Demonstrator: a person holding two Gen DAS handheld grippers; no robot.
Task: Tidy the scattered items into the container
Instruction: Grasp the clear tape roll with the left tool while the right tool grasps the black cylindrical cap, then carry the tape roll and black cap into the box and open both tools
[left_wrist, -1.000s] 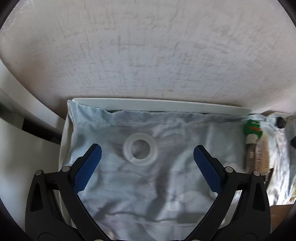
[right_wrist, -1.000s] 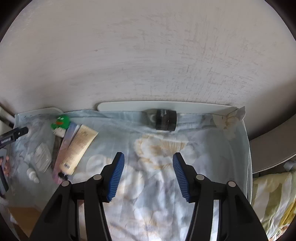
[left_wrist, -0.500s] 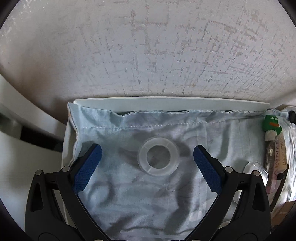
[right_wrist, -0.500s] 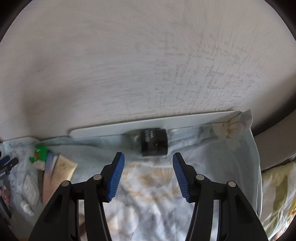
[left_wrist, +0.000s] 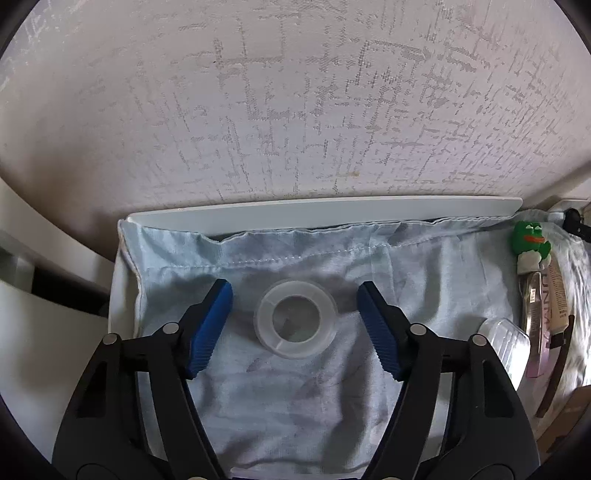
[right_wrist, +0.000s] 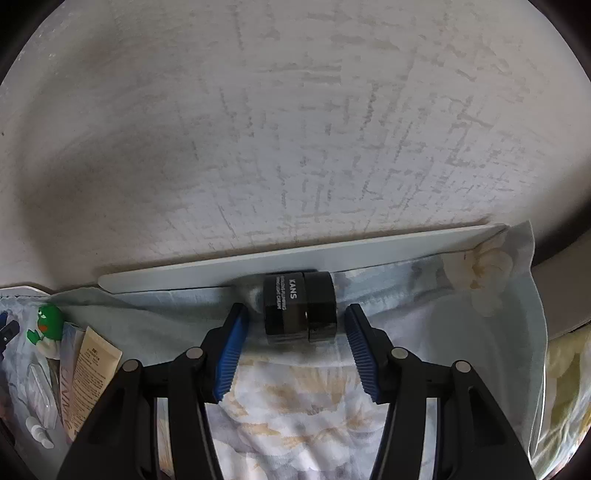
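In the left wrist view a clear tape roll (left_wrist: 296, 318) lies flat on pale blue cloth. My left gripper (left_wrist: 295, 325) is open, its blue fingers on either side of the roll, not touching it. In the right wrist view a black cream jar (right_wrist: 300, 313) lies on its side against a white ledge (right_wrist: 369, 251). My right gripper (right_wrist: 293, 341) is open with the jar between its fingertips, small gaps on both sides.
A green frog toy (left_wrist: 530, 242) (right_wrist: 47, 322), cream tubes (right_wrist: 86, 373) (left_wrist: 550, 314), a clear plastic case (left_wrist: 504, 347) and a small white bottle (right_wrist: 38, 434) lie between the grippers. A textured wall (left_wrist: 295, 110) stands just behind the ledge. Floral cloth (right_wrist: 295, 406) covers the surface.
Both grippers moved forward. The left one narrowed its opening around the tape roll. The right one now has the black jar between its fingers.
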